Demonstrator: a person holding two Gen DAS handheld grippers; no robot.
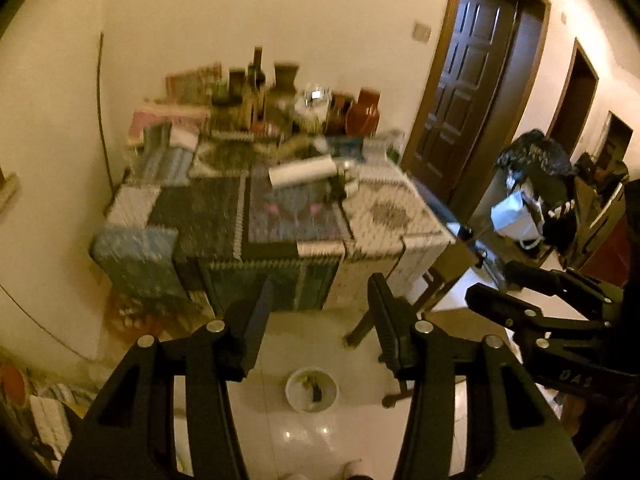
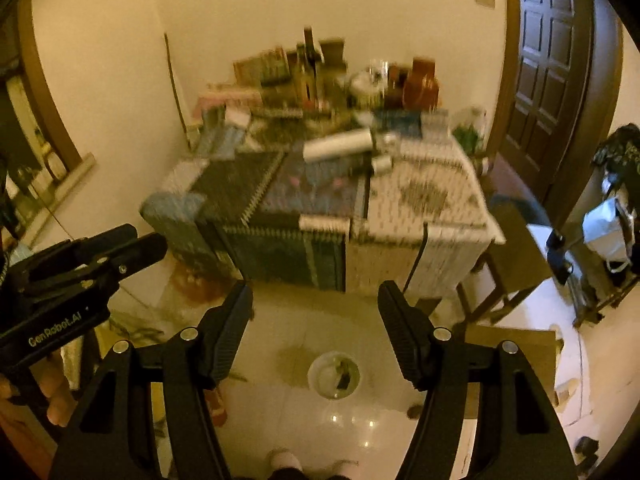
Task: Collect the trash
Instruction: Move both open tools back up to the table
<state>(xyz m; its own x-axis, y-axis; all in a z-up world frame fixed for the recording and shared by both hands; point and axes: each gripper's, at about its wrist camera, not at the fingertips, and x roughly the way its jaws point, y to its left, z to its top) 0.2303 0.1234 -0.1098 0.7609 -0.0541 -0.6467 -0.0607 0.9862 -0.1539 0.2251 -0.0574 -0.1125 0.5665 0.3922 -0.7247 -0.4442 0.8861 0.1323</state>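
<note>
1. Looking past your spread jaws, you have the small white bin (image 1: 312,389) on the floor, low and between the fingers in both views — already holding a dark scrap or two.
2. Both grippers stand apart with nothing between the pads: the left gripper (image 1: 320,312) and the right gripper (image 2: 316,316) are empty.
3. The likeliest trash lies ahead and above the jaws on the table (image 1: 280,216): a white tube-like roll (image 1: 302,171), with a small pale can-shaped piece (image 2: 382,163) just beside its right end. Blur hides what either one really is.
4. The roll's long axis runs crosswise to your fingers, its right end tipped slightly away — so, by my judgement, the jaws would straddle its width without a wrist roll.
5. It sits a touch right of centre for the left gripper and close to centre for the right; neither hand is clearly nearer, though the right lines up better.
</note>
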